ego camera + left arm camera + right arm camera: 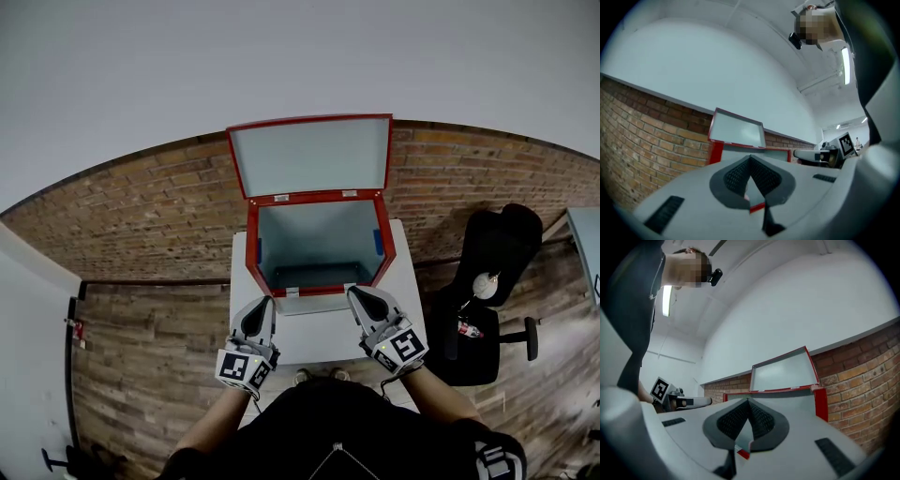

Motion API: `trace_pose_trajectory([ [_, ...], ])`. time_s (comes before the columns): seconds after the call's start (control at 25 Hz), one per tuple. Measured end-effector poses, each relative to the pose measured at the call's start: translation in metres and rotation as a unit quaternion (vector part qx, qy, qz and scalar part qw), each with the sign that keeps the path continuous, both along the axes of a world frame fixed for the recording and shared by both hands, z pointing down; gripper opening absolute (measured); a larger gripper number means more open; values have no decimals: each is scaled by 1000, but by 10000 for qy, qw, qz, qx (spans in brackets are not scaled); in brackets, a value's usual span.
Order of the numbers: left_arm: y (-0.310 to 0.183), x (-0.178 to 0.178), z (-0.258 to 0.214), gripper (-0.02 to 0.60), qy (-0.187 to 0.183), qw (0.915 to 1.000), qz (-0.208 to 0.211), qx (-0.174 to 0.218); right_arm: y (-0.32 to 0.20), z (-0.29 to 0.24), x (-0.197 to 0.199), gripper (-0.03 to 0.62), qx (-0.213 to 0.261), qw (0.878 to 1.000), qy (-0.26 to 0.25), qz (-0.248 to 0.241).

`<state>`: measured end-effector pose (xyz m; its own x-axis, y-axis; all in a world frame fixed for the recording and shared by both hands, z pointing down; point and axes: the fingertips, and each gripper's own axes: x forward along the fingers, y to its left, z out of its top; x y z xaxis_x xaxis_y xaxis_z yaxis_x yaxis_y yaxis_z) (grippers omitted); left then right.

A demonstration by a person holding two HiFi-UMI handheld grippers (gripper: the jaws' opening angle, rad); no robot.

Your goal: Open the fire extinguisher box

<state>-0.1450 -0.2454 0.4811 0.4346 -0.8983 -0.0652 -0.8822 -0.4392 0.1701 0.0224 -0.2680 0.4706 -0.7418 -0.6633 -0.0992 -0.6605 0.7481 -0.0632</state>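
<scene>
The red fire extinguisher box (251, 253) stands on a white table (319, 342) with its lid (311, 155) raised against the wall and its grey inside empty. My left gripper (266, 302) is shut, its tips at the box's front left corner. At the front right corner my right gripper (354, 292) is shut too. In the left gripper view the fingertips (750, 158) meet in front of the lid (738, 130), with only the red rim showing behind them. The right gripper view shows the same: tips (748, 401) together, lid (783, 373) beyond.
A brick wall (141, 216) runs behind the table and the floor is wooden. A black office chair (492, 281) with small items on its seat stands to the right. A white panel (28, 375) stands at the far left.
</scene>
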Motion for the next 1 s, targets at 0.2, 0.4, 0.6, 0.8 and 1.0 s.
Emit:
trace_pose_trajectory([
  [0.2,23,46,43,48,-16,9974,597,-409,11,50,-8,18,-606,9979,229,97],
  [0.4,33,56,56,48,-50,9960,734,-510,20,69,-12,18,-697,9968,367,156],
  [0.6,32,52,60,48,-85,9962,698,-519,18,72,-5,18,-854,9956,246,283],
  [0.8,29,50,60,48,-154,9963,680,-501,17,73,-3,18,-1060,9938,128,319],
  [1.0,28,46,58,48,-125,9965,642,-520,17,73,-1,18,-1036,9935,250,393],
])
